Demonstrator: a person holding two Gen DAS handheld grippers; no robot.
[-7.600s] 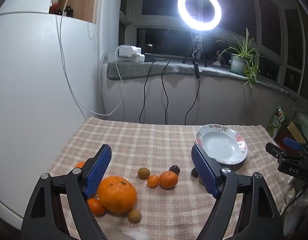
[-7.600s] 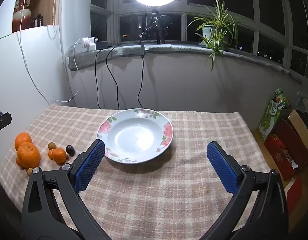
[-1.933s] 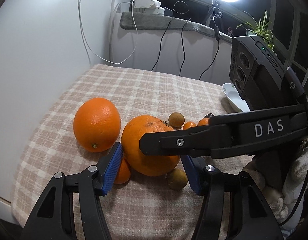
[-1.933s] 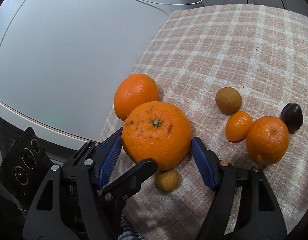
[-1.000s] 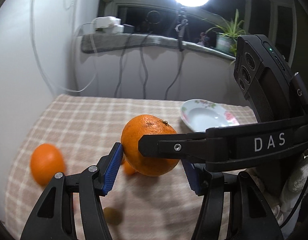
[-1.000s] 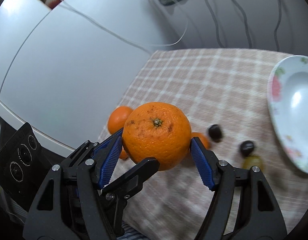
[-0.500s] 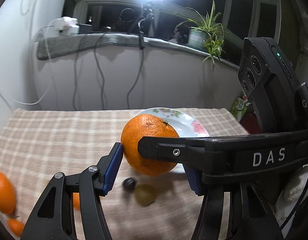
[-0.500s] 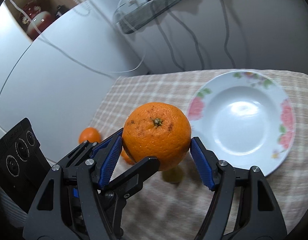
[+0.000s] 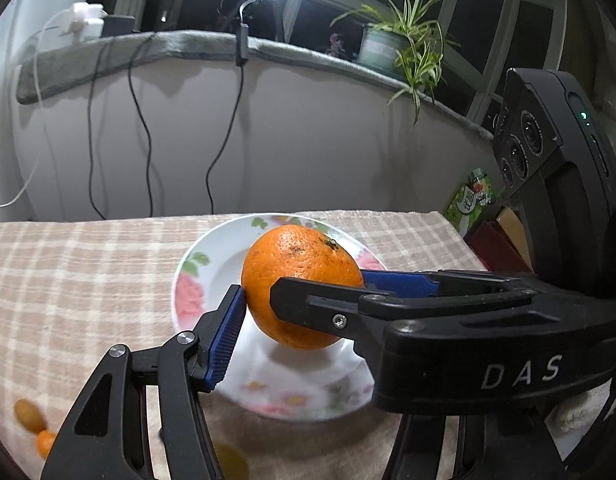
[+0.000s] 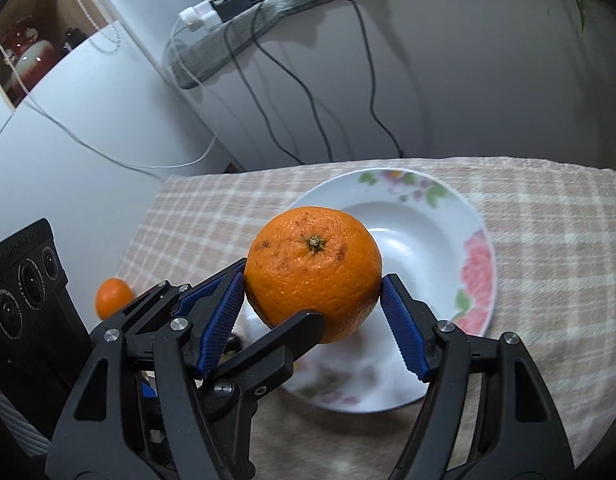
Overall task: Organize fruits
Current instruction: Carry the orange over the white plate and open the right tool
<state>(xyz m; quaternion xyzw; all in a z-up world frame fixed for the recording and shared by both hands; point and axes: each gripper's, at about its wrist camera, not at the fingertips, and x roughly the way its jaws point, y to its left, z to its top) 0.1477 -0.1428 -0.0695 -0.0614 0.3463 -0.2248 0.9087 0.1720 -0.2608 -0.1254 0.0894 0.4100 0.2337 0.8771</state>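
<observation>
A large orange [image 9: 301, 286] [image 10: 312, 272] hangs just above a white flowered plate [image 9: 187, 276] [image 10: 480, 264], gripped from two directions at once. My left gripper [image 9: 299, 320] presses its blue pad [image 9: 225, 336] on the orange's left side; its other finger is hidden behind the right gripper's black body. My right gripper [image 10: 312, 312] has its blue pads [image 10: 404, 328] on both flanks of the fruit. In the right wrist view, the left gripper [image 10: 259, 308] crosses in front from the lower left. In the left wrist view, the right gripper [image 9: 324, 288] reaches in from the right.
The checked tablecloth [image 9: 67, 280] carries small fruits at the left: a brown one [image 9: 27, 414], a tiny orange one [image 9: 45, 442], a mandarin [image 10: 113, 296] and a dark fruit [image 10: 235, 342]. Cables hang down the back wall. Boxes [image 9: 500, 236] stand past the table's right edge.
Both grippers have carried the large orange to the right, from above the fruit pile to over the plate. The small fruits have slid away to the left. The grip looks unchanged.
</observation>
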